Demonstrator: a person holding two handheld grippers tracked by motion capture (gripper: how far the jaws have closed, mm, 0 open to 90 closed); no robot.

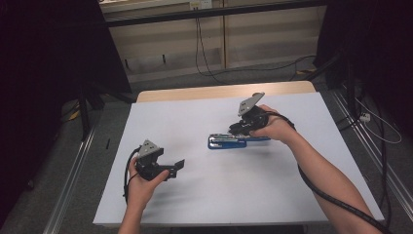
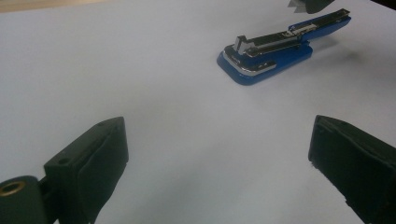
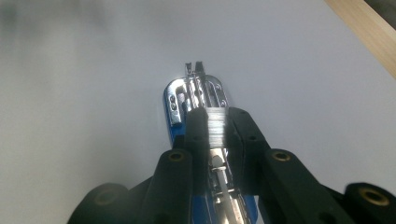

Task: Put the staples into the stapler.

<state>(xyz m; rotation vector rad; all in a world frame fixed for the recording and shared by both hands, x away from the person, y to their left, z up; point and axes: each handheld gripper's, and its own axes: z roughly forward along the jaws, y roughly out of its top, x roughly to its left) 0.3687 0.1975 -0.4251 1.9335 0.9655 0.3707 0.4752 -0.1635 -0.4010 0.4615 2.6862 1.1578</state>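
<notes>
- Stapler (image 1: 227, 141) – blue body, chrome top, lies flat on the white counter (image 1: 204, 195), a bit right of centre, well clear of every edge.
- Its lid is swung open: in the left gripper view the blue upper arm (image 2: 322, 23) stands up and away from the base, chrome staple channel (image 2: 273, 41) exposed.
- Right gripper (image 1: 238, 130) sits over the stapler's rear half. In the right gripper view its fingers (image 3: 198, 126) are clenched on a strip of staples (image 3: 215, 125), held right above the open channel, lined up w/ its length.
- Can't tell if the strip touches the channel already or hangs just over it; too close and shiny to judge.
- Left gripper (image 1: 176, 167) hovers near the counter's front left, well apart from the stapler. Fingers (image 2: 100, 154) released wide, nothing between them; it just points toward the stapler.
- Done so far, by my read: stapler opened, staple strip picked up and brought over the channel.
- Left to do, prob.: seat the strip fully in the channel, let go, pull the right gripper back, swing the lid down till it shuts.
- Left gripper likely needed to steady the base or push the lid closed; not engaged yet.
- Overall approx. mid-task: loading step in hand, closing step untouched.
</notes>
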